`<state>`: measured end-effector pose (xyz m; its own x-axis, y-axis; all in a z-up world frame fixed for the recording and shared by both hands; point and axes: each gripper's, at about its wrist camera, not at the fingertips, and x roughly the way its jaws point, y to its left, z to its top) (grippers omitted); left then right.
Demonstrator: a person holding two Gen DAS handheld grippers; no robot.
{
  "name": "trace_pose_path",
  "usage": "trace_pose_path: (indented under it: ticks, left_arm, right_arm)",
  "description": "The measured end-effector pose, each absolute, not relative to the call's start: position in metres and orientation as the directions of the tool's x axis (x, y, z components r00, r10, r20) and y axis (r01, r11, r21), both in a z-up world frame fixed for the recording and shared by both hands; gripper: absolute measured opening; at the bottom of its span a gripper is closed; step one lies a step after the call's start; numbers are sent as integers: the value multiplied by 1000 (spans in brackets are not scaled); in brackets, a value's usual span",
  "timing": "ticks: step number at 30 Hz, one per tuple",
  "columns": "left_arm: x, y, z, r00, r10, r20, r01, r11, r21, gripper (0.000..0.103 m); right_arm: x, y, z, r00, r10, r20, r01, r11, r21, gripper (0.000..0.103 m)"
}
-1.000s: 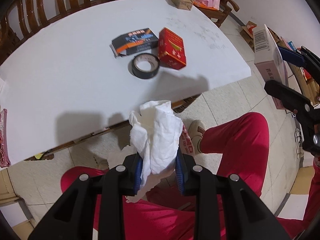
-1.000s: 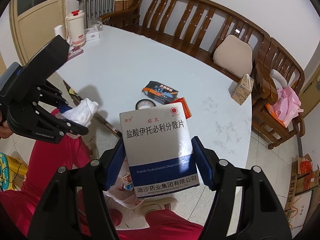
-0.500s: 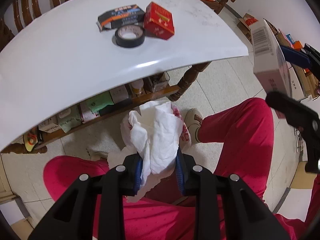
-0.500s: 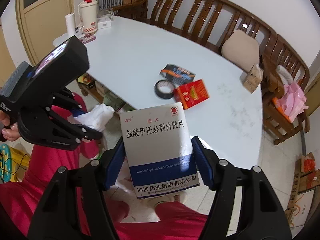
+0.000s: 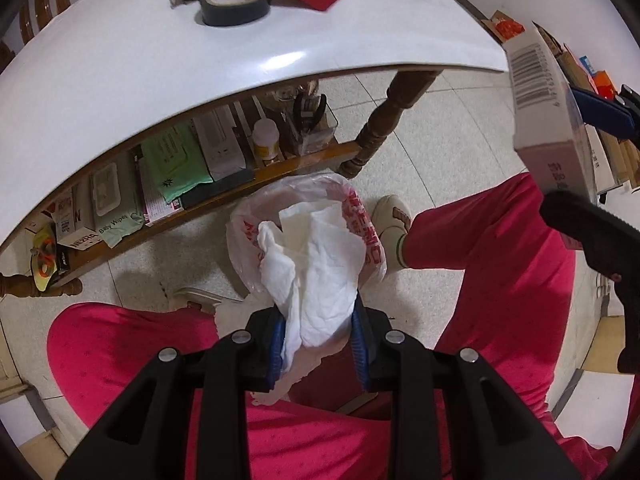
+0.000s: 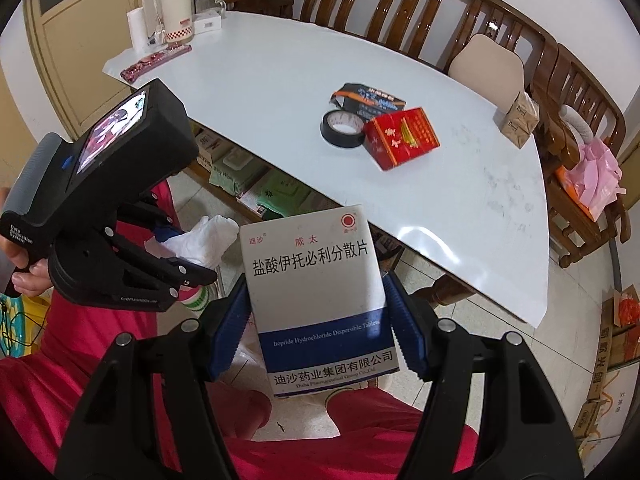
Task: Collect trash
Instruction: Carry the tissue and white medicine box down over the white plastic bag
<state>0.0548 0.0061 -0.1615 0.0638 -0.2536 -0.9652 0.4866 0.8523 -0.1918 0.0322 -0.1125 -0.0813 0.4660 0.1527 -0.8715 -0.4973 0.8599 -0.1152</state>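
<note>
My left gripper is shut on a crumpled white tissue, held above an open plastic trash bag on the floor between the person's red-trousered legs. My right gripper is shut on a white and blue medicine box, seen at the right of the left wrist view. The left gripper with its tissue shows left of the box in the right wrist view. On the white table lie a black tape roll, a red box and a dark box.
A shelf under the table holds packets, a bottle and boxes. A wooden table leg stands behind the bag. Wooden chairs ring the table's far side. A kettle and a small carton sit on the table.
Both grippers have dropped below the table's edge toward the floor. The trash bag has come into view under the tissue. Both loads stay held.
</note>
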Motion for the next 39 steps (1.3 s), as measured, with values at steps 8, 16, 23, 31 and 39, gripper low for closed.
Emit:
trace_pose_path:
  ticks: [8, 16, 23, 31, 39]
  left_arm:
    - [55, -5, -190, 41, -237, -971, 502, 845, -185, 28]
    - [59, -8, -218, 1, -215, -977, 486, 854, -188, 28]
    - [64, -8, -239, -23, -202, -979, 472, 861, -189, 28]
    - [71, -10, -260, -37, -179, -983, 469, 866, -175, 28]
    - [82, -12, -282, -53, -155, -987, 465, 870, -161, 28]
  right_arm:
    - [35, -119, -111, 423, 151, -893, -473, 878, -76, 65]
    - [41, -123, -133, 408, 129, -904, -455, 887, -79, 65]
    - [45, -122, -150, 386, 127, -914, -453, 889, -67, 65]
    - [50, -122, -173, 355, 132, -926, -453, 890, -46, 65]
    - [60, -119, -204, 308, 140, -941, -437, 899, -9, 65]
